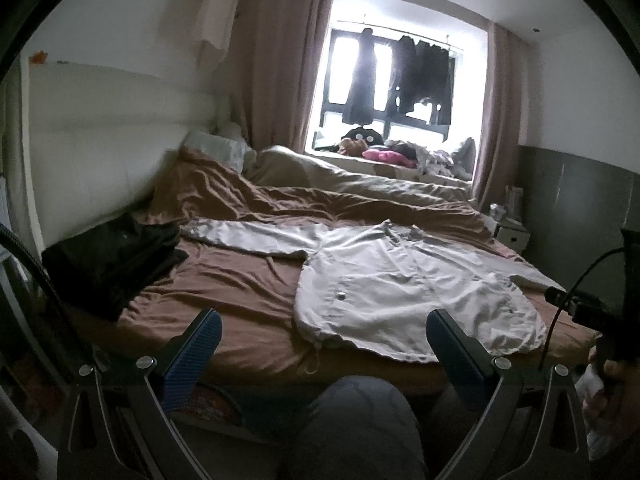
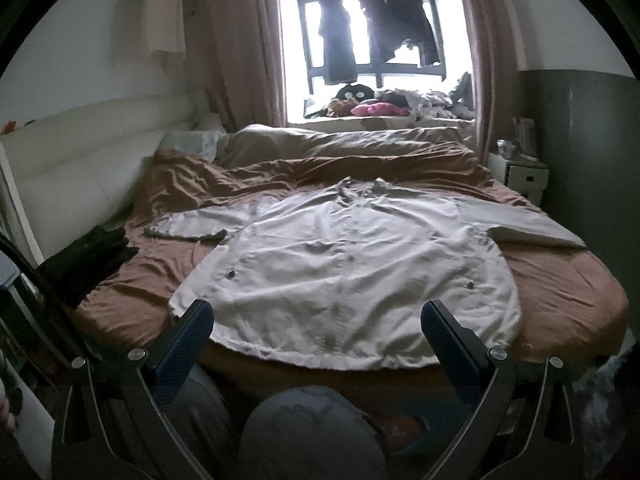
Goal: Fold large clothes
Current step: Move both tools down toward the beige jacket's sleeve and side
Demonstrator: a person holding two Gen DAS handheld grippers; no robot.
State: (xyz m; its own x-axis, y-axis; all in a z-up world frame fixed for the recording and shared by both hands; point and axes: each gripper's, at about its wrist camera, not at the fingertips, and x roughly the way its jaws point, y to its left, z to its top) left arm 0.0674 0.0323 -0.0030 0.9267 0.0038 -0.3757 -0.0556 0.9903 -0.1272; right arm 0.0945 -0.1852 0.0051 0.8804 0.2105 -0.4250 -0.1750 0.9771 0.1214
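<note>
A large white long-sleeved shirt [image 1: 404, 276] [image 2: 344, 276] lies spread flat on the brown bed, front up, both sleeves stretched out sideways and its hem at the near edge. My left gripper [image 1: 323, 330] is open and empty, held off the near bed edge just left of the shirt's hem. My right gripper [image 2: 318, 320] is open too, empty, hovering before the middle of the hem without touching it. The other gripper's body [image 1: 600, 312] shows at the right of the left wrist view, held by a hand.
A folded black pile [image 1: 112, 256] [image 2: 86, 260] sits at the bed's left near corner. Rumpled duvet [image 2: 344, 148] fills the far half. White headboard [image 2: 88, 164] on the left, nightstand [image 2: 524, 176] on the right. A person's knee [image 2: 308, 432] is below the grippers.
</note>
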